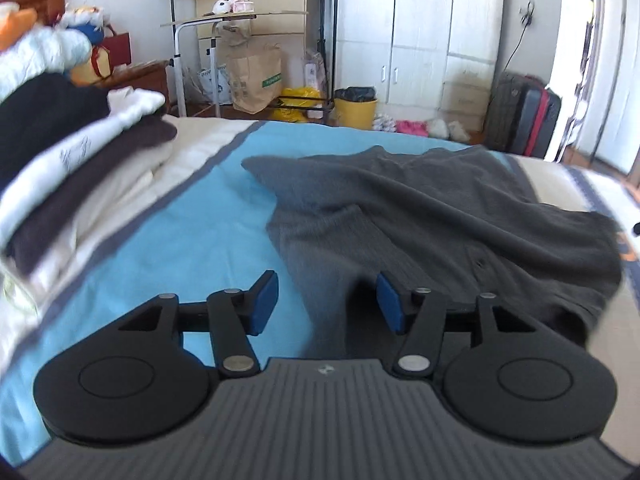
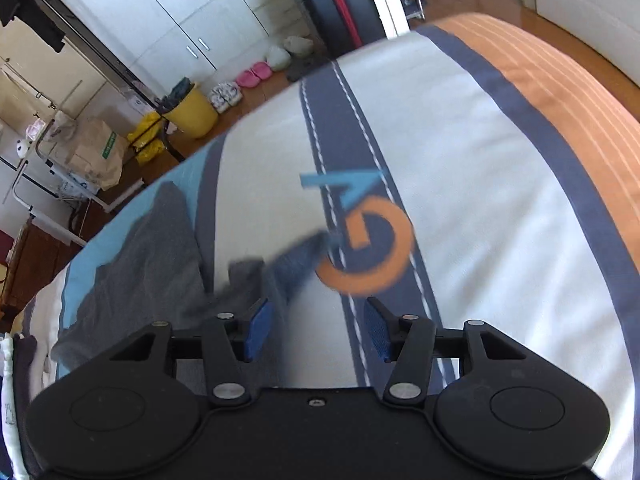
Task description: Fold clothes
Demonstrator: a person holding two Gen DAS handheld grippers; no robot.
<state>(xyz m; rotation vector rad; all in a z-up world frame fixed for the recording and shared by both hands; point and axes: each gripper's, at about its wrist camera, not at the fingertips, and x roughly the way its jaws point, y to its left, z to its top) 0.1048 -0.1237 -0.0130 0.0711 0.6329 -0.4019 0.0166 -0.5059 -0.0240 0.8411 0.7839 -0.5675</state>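
We see the grey cardigan (image 1: 420, 208) spread on the bed (image 1: 192, 216), right of a stack of folded clothes (image 1: 80, 168) at the far left. Our left gripper (image 1: 328, 300) hovers released over its near edge. Our right gripper (image 2: 316, 328), also released, holds nothing above the striped cover, the cardigan just left.
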